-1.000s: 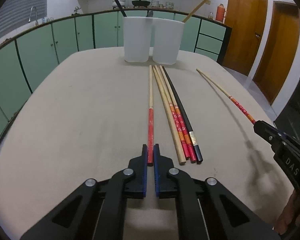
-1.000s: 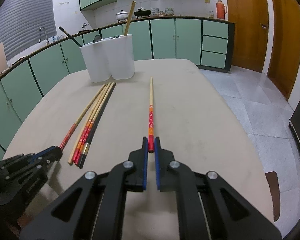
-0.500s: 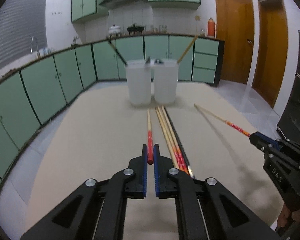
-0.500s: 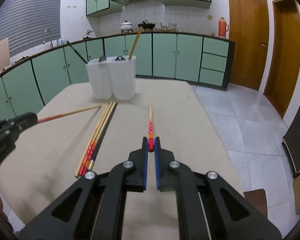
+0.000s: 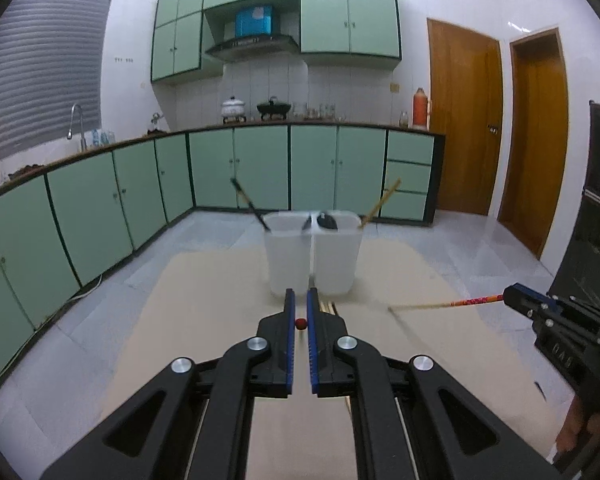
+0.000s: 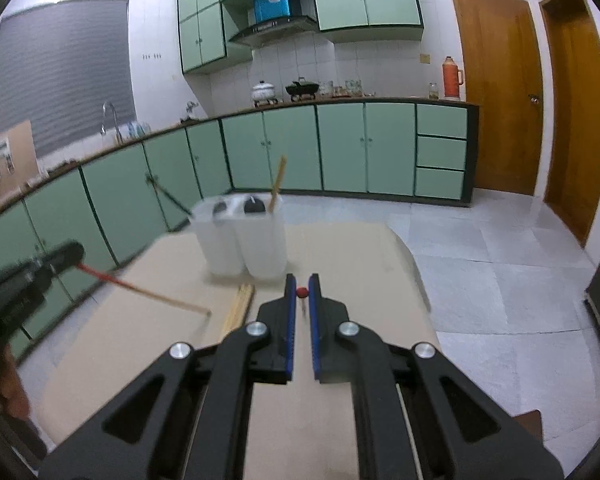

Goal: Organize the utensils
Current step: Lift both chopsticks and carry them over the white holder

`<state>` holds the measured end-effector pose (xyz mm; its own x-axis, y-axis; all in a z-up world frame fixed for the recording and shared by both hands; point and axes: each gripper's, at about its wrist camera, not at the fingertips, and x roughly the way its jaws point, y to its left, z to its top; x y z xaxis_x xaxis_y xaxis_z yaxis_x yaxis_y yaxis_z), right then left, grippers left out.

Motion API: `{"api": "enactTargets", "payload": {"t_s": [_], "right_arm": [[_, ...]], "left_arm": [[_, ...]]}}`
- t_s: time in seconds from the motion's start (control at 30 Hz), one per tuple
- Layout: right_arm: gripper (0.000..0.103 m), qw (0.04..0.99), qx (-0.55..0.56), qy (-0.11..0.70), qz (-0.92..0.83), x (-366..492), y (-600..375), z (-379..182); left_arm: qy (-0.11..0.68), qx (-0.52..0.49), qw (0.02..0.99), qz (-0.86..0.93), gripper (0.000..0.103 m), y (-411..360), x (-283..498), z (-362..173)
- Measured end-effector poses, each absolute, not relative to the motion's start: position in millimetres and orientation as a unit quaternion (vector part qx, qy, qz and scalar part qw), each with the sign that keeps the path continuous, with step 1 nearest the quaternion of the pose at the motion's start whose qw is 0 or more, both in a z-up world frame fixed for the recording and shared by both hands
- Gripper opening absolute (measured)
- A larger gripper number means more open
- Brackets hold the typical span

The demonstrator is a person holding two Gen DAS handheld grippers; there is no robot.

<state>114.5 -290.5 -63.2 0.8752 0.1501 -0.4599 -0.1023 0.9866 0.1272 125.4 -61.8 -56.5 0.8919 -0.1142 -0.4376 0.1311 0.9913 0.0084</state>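
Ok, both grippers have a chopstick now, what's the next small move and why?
Probably carry both forward, over the two white containers. The left gripper and right gripper are each shut on a red-ended chopstick, held above the table and short of the containers' open tops.

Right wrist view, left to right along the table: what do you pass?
left gripper → red-ended chopstick it holds → loose chopsticks on the table → right gripper shut on its chopstick's red end.
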Motion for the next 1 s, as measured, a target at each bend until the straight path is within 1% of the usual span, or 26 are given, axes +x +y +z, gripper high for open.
{"api": "enactTargets", "payload": {"t_s": [0.3,0.53,0.77,1.0], "right_arm": [[0.005,0.962,0.065,0.242,0.114,163,-295,-5],[0.005,0.964,0.055,0.214,0.15,183,-282,42],[0.005,0.969,0.045,0.18,0.165,197,-276,89],[0.005,0.971,0.03,0.174,0.161,226,-271,112]], "left_arm": [[0.209,-0.008,0.975,-0.075,0.005,-50,158,-22],[0.194,-0.028,0.977,-0.087,0.005,-37,171,6],[0.147,-0.037,0.983,-0.102,0.005,-29,183,48],[0.084,-0.037,0.988,-0.122,0.005,-37,204,98]]}}
